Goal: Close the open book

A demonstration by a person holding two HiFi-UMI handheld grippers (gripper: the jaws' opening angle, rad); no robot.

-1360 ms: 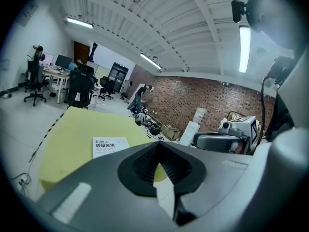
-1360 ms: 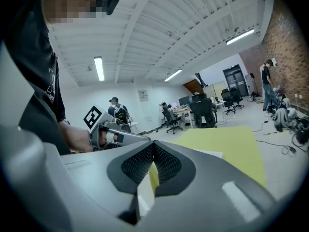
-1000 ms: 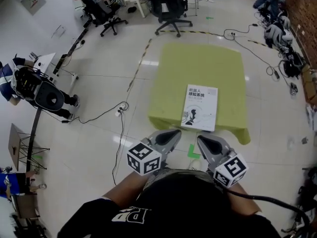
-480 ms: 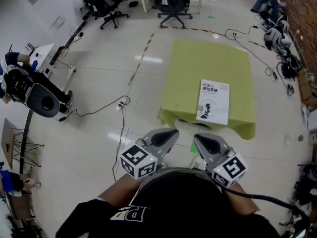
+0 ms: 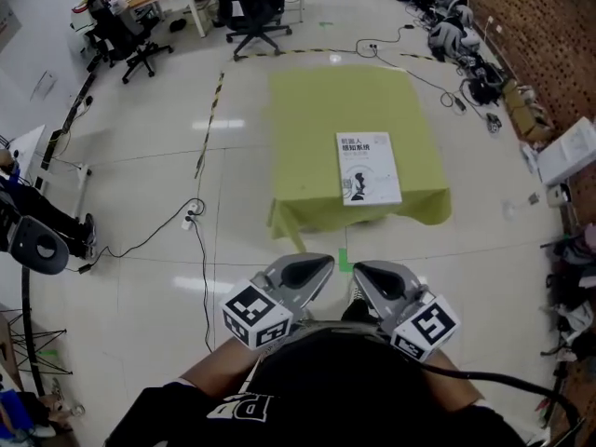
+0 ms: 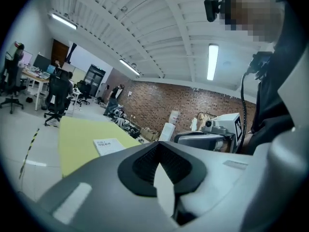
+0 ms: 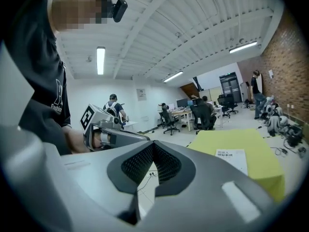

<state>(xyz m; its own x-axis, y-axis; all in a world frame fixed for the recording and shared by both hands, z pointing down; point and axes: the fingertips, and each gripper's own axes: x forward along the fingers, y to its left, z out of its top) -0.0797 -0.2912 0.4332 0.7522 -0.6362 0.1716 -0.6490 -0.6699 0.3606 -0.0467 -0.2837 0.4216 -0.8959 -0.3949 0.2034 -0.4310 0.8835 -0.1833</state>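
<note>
On green table [image 5: 312, 128], by its near edge, right of centre: book [image 5: 369, 168], flat, cover up, apparently closed already. Well apart from it, by body: left gripper [image 5: 318, 267] & right gripper [image 5: 366, 275], jaws together, empty. Prob. task done; next: approach + check only.

Bright, even indoor light from ceiling tubes [image 6: 212, 62] overhead; a 2nd tube shows in right gripper view. Glossy floor [image 5: 140, 203] throws white glare patches in head view, e.g. left of the tabletop [image 5: 317, 128]. Shadows faint & soft. Both gripper views: heavy fisheye, roof beams bend, dark vignette at corners. Fingers [image 6: 96, 178] close to lens look soft, room behind sharper. Head view sharp mid-frame, curved twd edges.
</note>
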